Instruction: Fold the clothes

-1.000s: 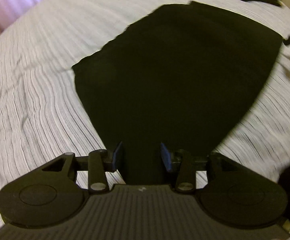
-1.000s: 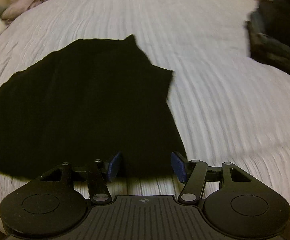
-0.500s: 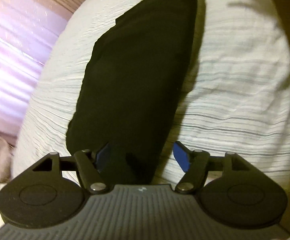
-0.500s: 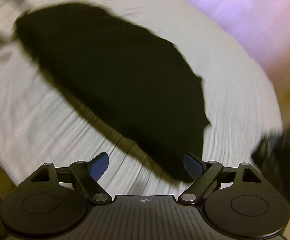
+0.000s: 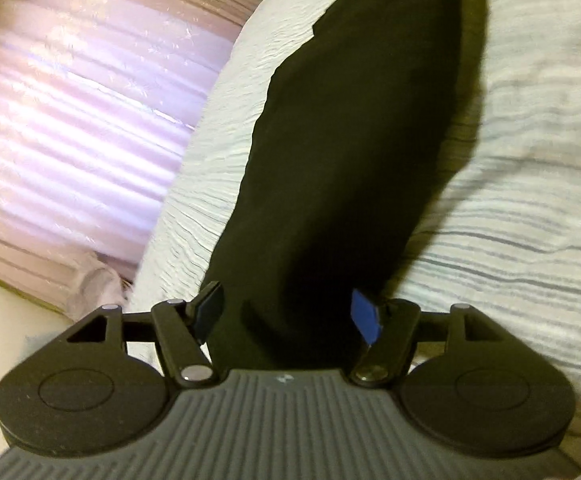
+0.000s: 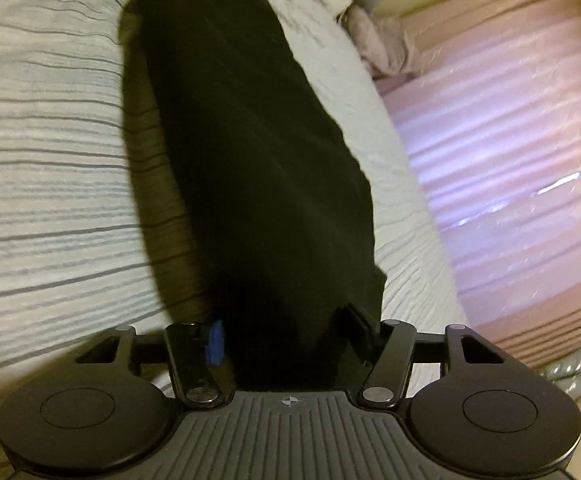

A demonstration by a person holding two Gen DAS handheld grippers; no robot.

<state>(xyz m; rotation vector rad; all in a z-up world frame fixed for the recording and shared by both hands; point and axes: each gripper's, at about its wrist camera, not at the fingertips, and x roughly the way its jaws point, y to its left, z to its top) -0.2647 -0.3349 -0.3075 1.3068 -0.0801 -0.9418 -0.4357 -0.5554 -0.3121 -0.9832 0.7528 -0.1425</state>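
The left gripper [image 5: 286, 316] has its jaws half apart and closing, with the near end of the black garment [image 5: 354, 152] between them; the blue pads sit just off the cloth on either side, so nothing is pinched yet. The right gripper [image 6: 286, 338] is the same: jaws partway apart and closing, the other end of the garment [image 6: 246, 152] bunched between them, the pad at 9 o'clock seeming to graze the fabric, the one at 3 o'clock half hidden behind it. Whether that is a real grip cannot be told.

From each pair of jaws the garment runs away toward 12 o'clock as a long, narrow dark band lying on the striped bed [image 5: 530, 160], a shadow along one flank hinting that this edge stands slightly proud of the bedding.

The risks, as I judge them: the jaws may close on only the top layer, so the fold opens when lifted; they may snag the bedspread along with the cloth; and uneven grips would skew the fold. The pink curtain [image 5: 70, 120] lies at 9 o'clock, well apart.
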